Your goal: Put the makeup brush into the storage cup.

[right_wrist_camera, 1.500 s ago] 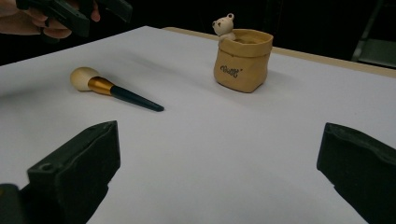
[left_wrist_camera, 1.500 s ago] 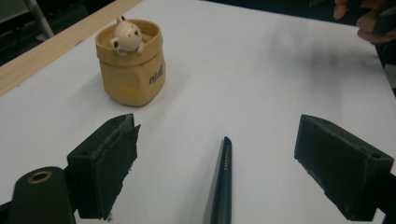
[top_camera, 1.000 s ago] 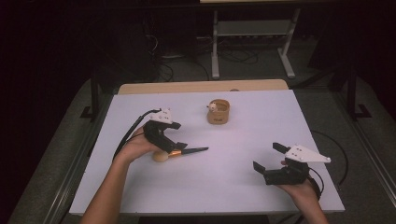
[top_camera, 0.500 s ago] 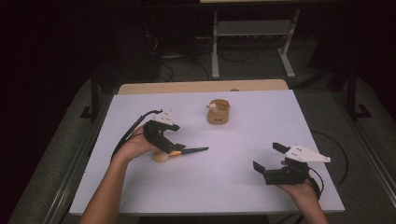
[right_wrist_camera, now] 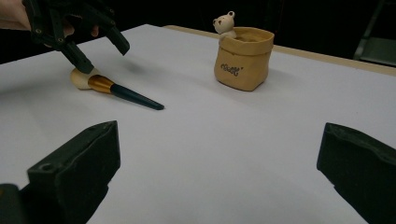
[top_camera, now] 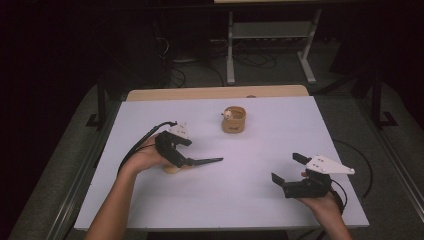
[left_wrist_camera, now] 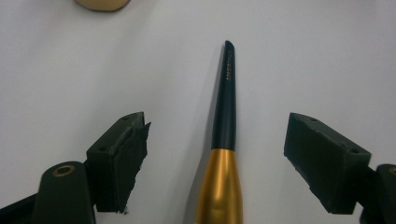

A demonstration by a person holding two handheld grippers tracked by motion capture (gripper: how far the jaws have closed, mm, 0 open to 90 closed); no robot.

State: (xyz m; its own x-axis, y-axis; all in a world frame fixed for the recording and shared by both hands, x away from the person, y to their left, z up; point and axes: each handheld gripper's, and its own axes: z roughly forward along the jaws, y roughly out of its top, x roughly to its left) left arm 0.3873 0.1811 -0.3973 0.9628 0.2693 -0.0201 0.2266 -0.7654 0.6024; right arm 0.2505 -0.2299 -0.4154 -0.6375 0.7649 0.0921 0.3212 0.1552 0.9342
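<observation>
A: Left claw point(left_wrist_camera: 219, 154) has just been narrowing around the makeup brush point(left_wrist_camera: 223, 140) lying on the bench point(top_camera: 250, 200), pads not yet touching.

B: Right claw point(right_wrist_camera: 219, 177) gapes, idle. Pinch the gold ferrule squarely.

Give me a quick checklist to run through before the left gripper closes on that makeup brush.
1. Brush lies between the jaws of the left gripper: ok.
2. Pads off the brush: ok. The jaws have just been closing, with a gap left on both sides.
3. Brush lies flat on the table, dark handle pointing away from the gripper: ok.
4. Grip would land near the gold ferrule: ok.
5. Right gripper open, holding nothing, well away from the brush: ok.
6. Bear pouch stands upright, mouth open, apart from the brush: ok.
</observation>
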